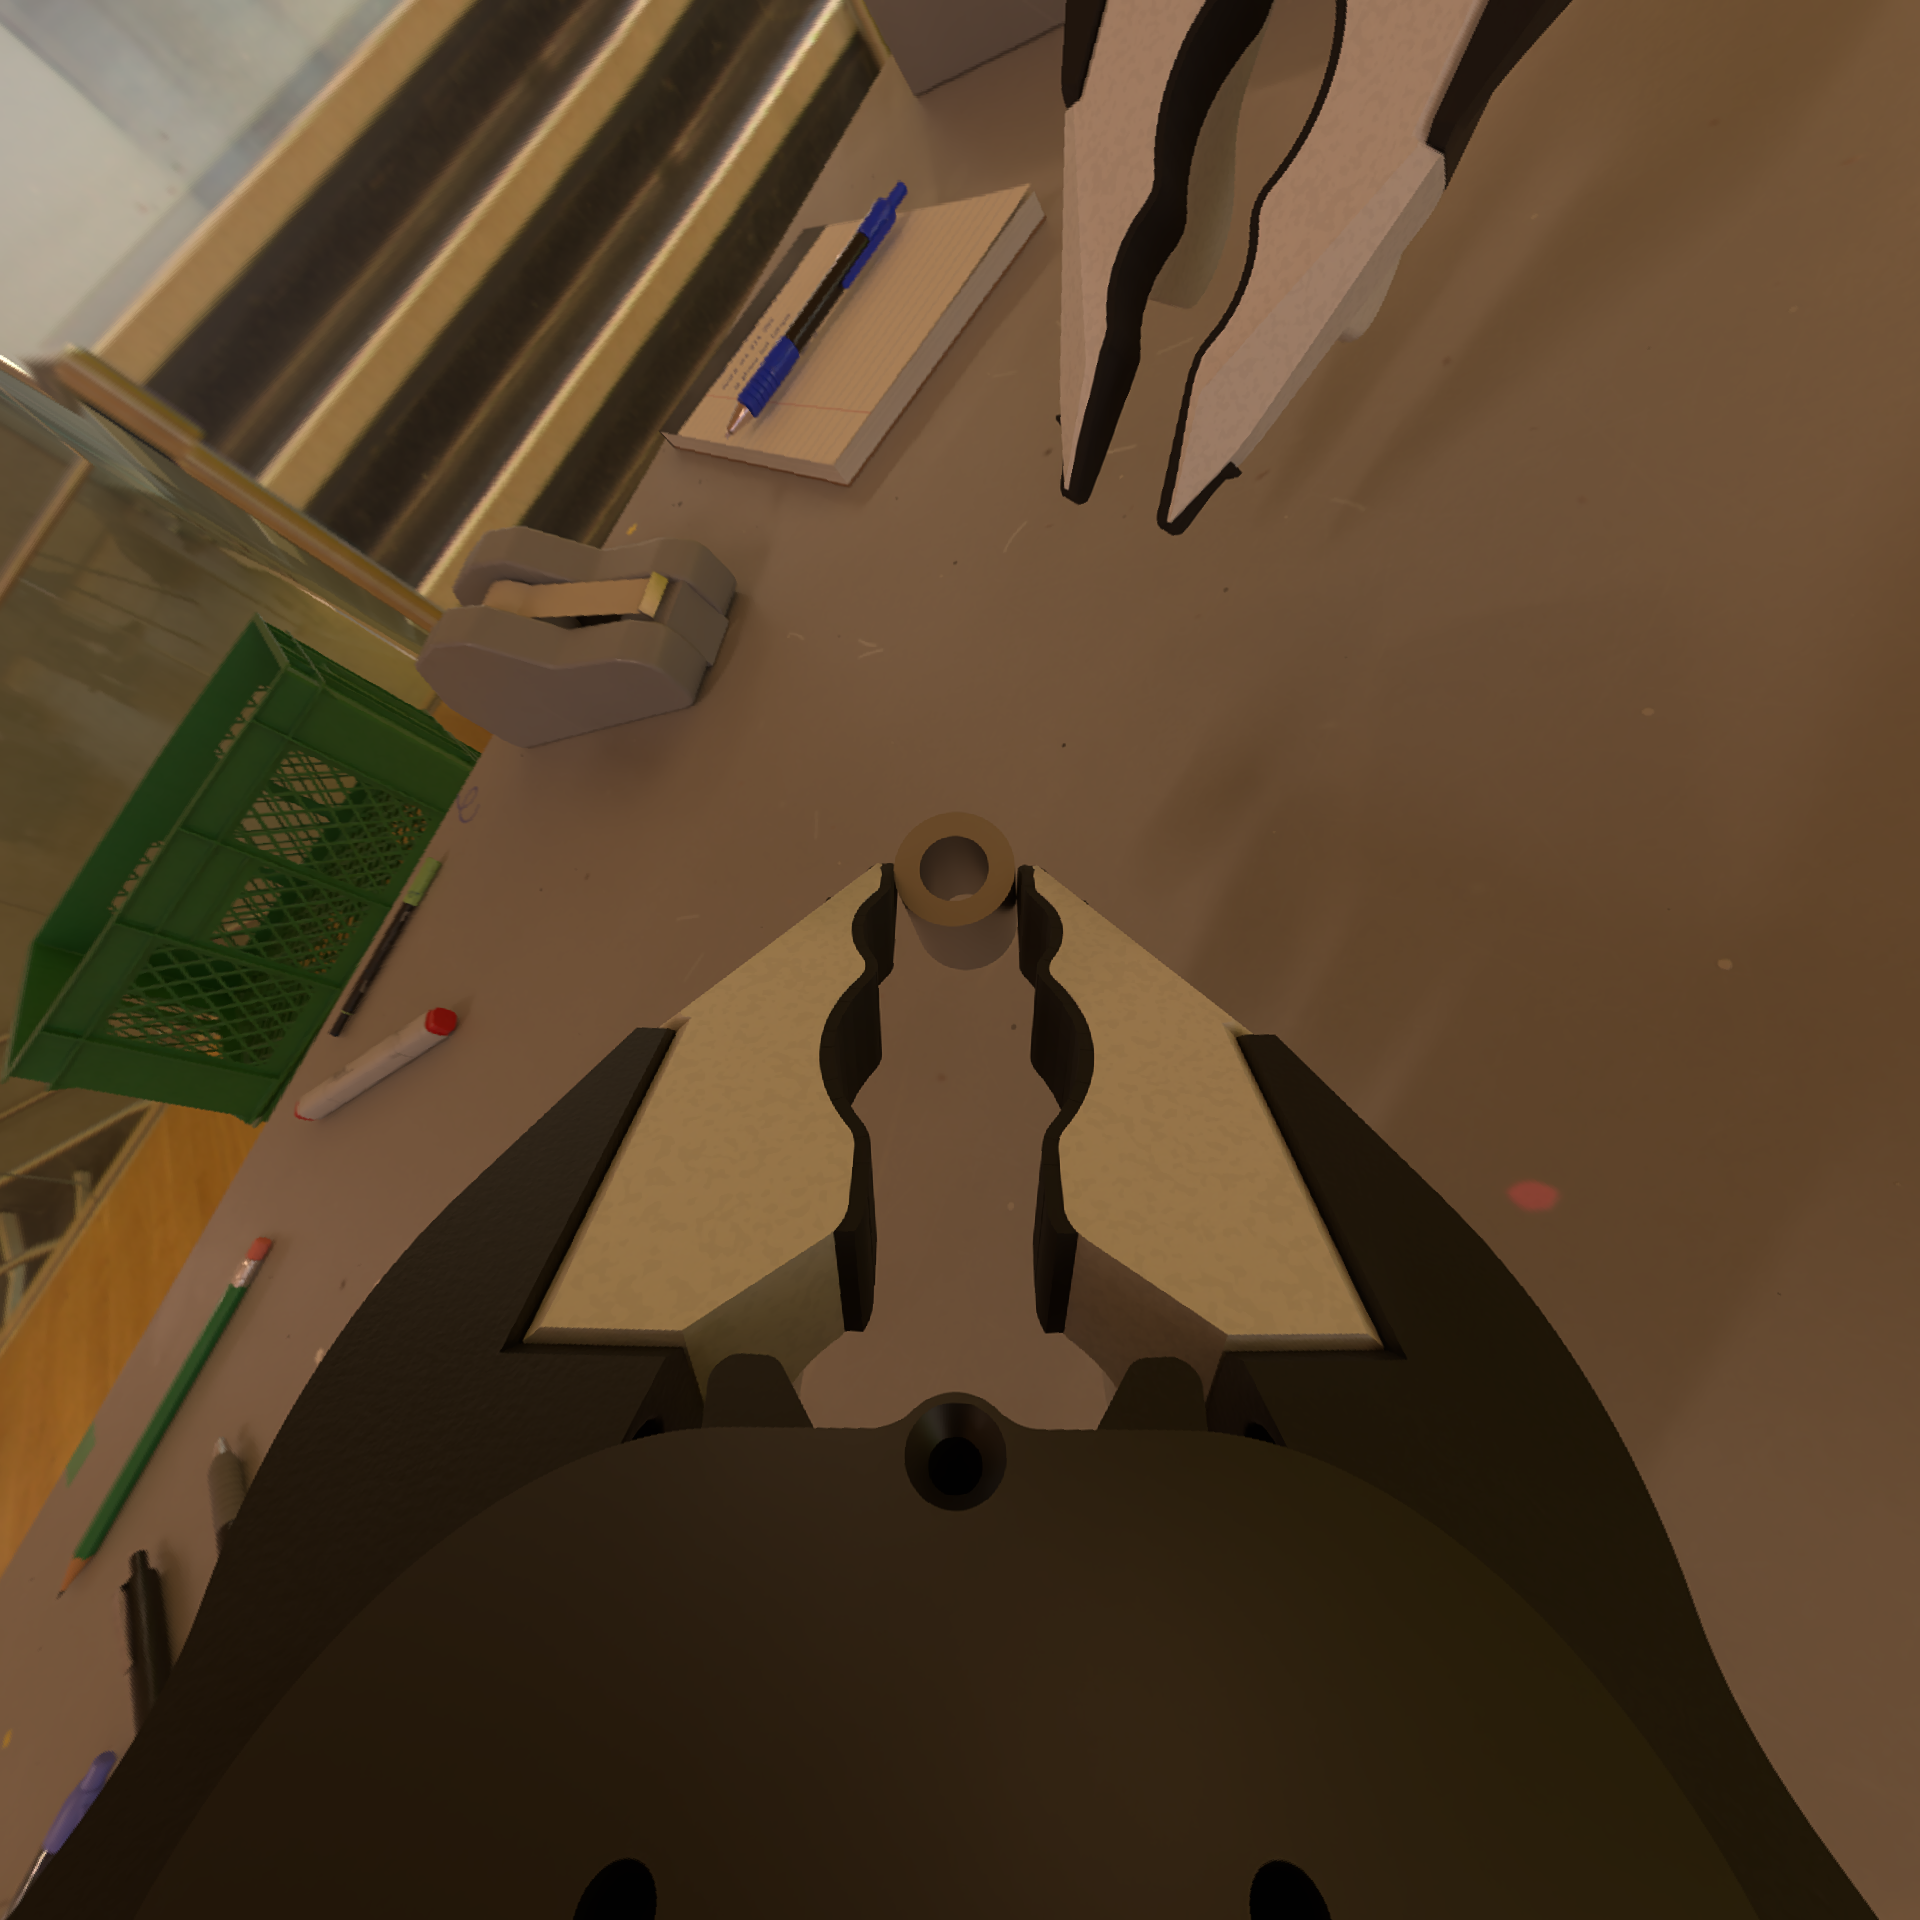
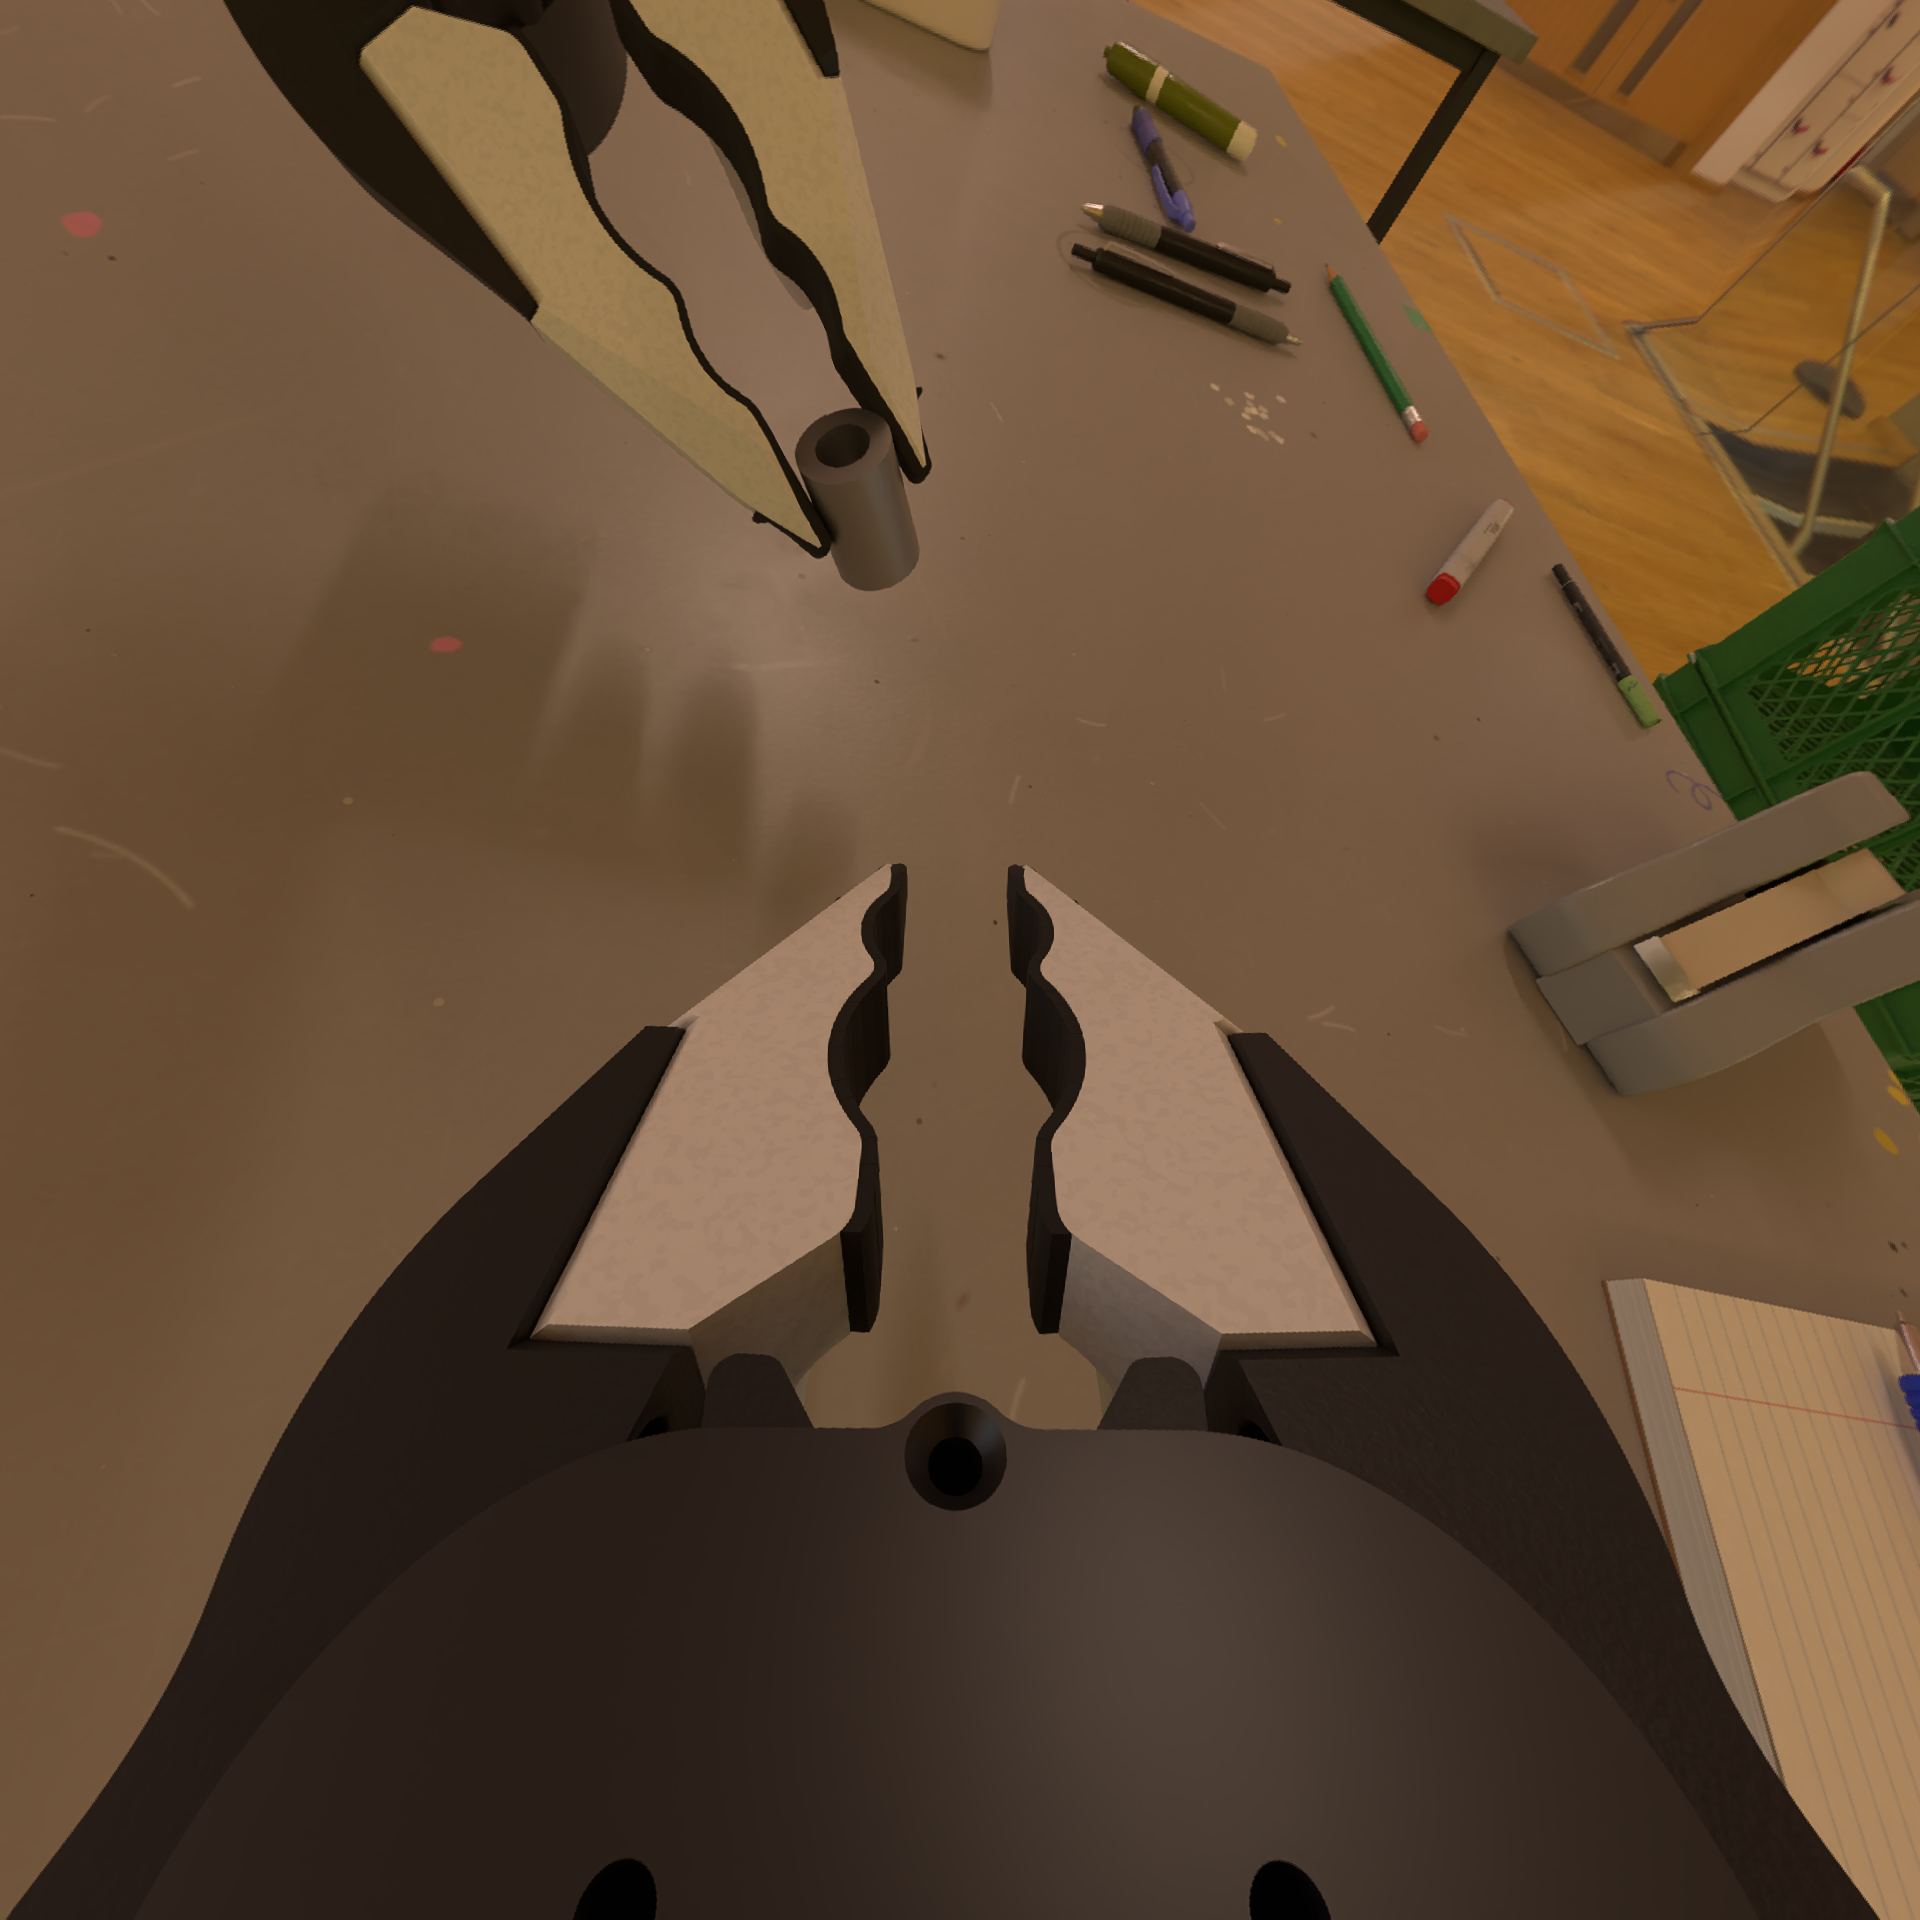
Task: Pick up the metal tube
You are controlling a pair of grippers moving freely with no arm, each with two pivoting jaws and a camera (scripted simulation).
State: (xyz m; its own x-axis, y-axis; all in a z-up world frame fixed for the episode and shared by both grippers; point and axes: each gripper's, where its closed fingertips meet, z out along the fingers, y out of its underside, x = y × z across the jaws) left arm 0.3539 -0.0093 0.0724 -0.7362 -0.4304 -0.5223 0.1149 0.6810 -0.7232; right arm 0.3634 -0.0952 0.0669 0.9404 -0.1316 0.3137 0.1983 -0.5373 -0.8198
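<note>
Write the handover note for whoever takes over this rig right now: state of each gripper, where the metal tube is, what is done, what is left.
Left gripper: fingertips on either side of the metal tube, close to its wall or touching; a firm clamp cannot be confirmed.
Right gripper: open, holding nothing, over bare table, facing the left one.
Tube: upright on the table, open end up, between the left fingertips; the right wrist view shows it with its base apparently on the surface.
Done: the left gripper is lined up around the tube.
Left: confirm the grip, probably by closing a little, then lift straight up. Pens, the notepad and the tape dispenser lie off to the side.
</note>
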